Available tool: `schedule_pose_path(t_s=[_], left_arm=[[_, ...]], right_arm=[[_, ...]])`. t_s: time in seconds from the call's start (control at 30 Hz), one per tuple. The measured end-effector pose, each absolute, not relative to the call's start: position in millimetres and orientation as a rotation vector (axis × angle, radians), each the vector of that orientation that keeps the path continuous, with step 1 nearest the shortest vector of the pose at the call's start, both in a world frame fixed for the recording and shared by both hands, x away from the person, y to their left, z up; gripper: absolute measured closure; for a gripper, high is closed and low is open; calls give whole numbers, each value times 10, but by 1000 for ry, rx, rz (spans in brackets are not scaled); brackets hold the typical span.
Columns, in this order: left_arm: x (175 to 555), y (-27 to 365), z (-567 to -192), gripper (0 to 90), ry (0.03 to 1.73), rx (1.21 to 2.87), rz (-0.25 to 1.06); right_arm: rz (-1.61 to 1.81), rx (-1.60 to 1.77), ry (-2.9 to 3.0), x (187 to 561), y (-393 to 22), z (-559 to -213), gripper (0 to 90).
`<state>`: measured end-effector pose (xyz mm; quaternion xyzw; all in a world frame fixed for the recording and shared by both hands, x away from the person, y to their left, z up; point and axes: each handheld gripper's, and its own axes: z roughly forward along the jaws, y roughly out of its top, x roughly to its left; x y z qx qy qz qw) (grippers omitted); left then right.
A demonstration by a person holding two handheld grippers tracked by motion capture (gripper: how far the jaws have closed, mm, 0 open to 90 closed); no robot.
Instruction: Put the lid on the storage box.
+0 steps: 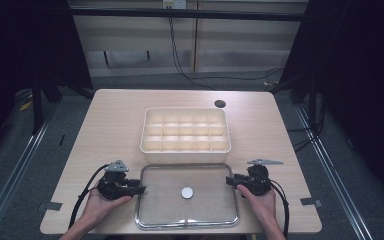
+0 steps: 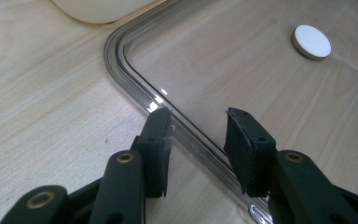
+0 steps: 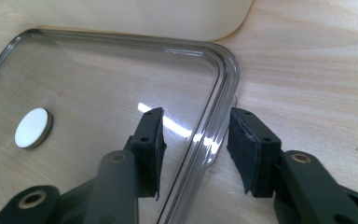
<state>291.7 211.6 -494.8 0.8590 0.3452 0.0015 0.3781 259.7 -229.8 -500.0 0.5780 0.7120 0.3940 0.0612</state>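
Light wood-grain table (image 1: 105,130), rounded corners, with a dark round cable hole (image 1: 220,104) near its far edge. Grey floor around it, black curtains left and right, pale panelled wall at the far end with black cables hanging down and trailing on the floor. Bits of grey tape on the table's near left and near right corners.

Cream compartment box (image 1: 185,131) sits mid-table, a grid of small cells. Just near of it lies a clear rectangular lid (image 1: 152,212), flat on the table, rounded corners, raised rim, with a white round disc (image 1: 187,192) at its middle. Whether lid and box touch is hard to tell.

Left gripper (image 1: 141,189) sits at the lid's left edge, held by the left hand (image 1: 100,206) from the near side. In the left gripper view the gripper (image 2: 198,126) straddles the lid's rim: one jaw outside over bare table, the other inside over the clear panel. Jaws spread with a gap, pads not pressing on the rim.

Right gripper (image 1: 228,181) is at the lid's right edge, right hand (image 1: 261,202) behind it. In the right gripper view it (image 3: 196,122) also straddles the rim, one jaw over the panel, one over the table. Spread, nothing pinched.
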Motion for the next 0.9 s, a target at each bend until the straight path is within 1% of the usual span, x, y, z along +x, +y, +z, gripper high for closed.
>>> schedule_pose_path(t_s=[0.07, 0.1, 0.13, 0.3, 0.33, 0.77, 0.8, 0.9], left_arm=[[2923, 2120, -4951, 602, 886, 2188, -3], [2923, 2120, -4951, 602, 886, 2188, -3], [2923, 2121, -4951, 602, 886, 2188, -7], [2918, 2117, -4951, 602, 885, 2189, -1], [2916, 2117, -4952, 602, 885, 2189, 2], [2909, 2114, -4949, 595, 885, 2191, 5], [2911, 2112, -4953, 598, 885, 2185, -6], [2899, 2093, -4954, 598, 885, 2184, 0]], right_arm=[[1251, 1818, 2112, 2602, -2346, -5019, 616], [1251, 1818, 2112, 2602, -2346, -5019, 616], [1283, 1856, 2087, 2599, -2381, -5027, 642], [1389, 1903, 2022, 2578, -2445, -5025, 667], [1464, 1931, 1982, 2566, -2492, -5035, 685], [1577, 1951, 1942, 2520, -2536, -5011, 691], [1626, 1956, 1953, 2518, -2531, -5021, 721], [1644, 1947, 1948, 2505, -2485, -4998, 712]])
